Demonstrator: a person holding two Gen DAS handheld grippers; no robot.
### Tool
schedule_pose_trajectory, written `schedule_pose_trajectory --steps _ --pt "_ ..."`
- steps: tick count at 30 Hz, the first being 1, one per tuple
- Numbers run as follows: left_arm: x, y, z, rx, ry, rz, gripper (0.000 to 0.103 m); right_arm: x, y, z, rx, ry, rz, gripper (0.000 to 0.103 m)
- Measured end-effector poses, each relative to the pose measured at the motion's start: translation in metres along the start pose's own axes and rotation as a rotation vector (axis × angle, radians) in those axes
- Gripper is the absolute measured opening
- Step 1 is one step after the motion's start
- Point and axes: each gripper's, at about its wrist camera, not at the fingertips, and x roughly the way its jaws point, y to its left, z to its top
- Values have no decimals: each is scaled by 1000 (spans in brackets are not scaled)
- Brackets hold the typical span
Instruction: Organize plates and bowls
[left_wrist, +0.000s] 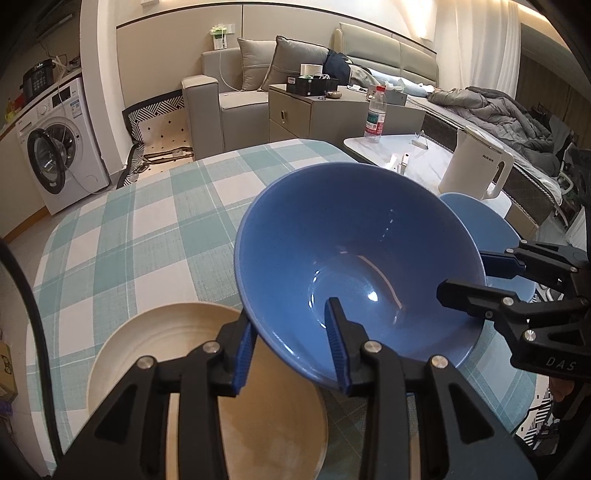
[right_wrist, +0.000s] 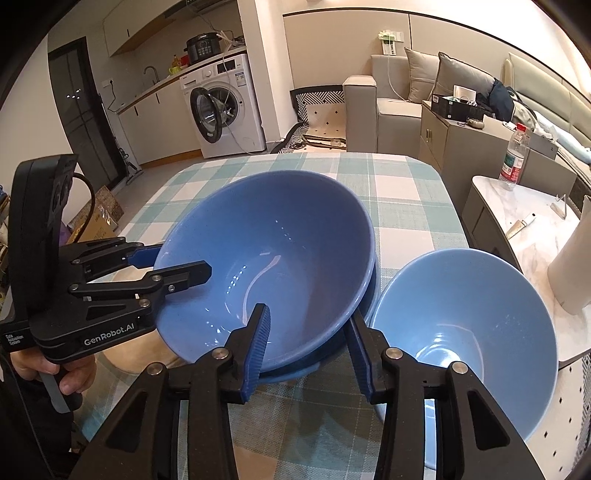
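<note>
The left gripper (left_wrist: 291, 347) has its jaws nearly closed, straddling the near rim of the big blue bowl (left_wrist: 354, 254), one finger inside and one outside. The right gripper (right_wrist: 308, 349) pinches the same bowl's rim on the opposite side, jaws likewise narrow. The bowl sits tilted on the checked tablecloth (left_wrist: 147, 229), nested in a second blue bowl whose rim shows under it. A cream plate (left_wrist: 147, 343) lies by the left gripper, a lighter blue bowl (right_wrist: 465, 317) just beside the right. Beyond stands a white kettle (left_wrist: 476, 162)
</note>
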Motion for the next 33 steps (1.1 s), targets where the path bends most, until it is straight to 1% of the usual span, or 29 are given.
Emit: schedule_pose_trajectory --steps 3,7,10,11,13,15,22,24,26,28,33 --pt "0 0 0 1 -2 2 35 1 2 0 -14 -1 -15 42" --pt "0 -2 0 9 0 6 36 2 2 1 -17 -2 -12 45" --pt "1 -2 0 14 12 0 45 2 4 1 -34 -4 -24 48" --pt "2 -3 0 15 16 1 46 2 5 0 -41 -5 -29 51" --pt "5 -3 -1 19 33 4 50 3 5 0 -45 -6 -40 51" --pt "8 -3 -3 13 49 -9 53 3 4 -1 -41 -9 -39 53" --pt "10 2 -4 -21 49 -35 56 4 1 -2 -34 -10 -32 56" --pt "10 4 -4 -26 48 -31 56 4 0 -3 -32 -14 -28 61" --pt "9 6 -4 -41 44 -35 57 3 -1 -3 -28 -23 -44 66" --pt "10 9 -5 -52 46 -40 61 2 -2 -3 -26 -41 -63 66" --pt "10 13 -5 -64 44 -34 67 2 -3 -1 -14 -46 -47 66"
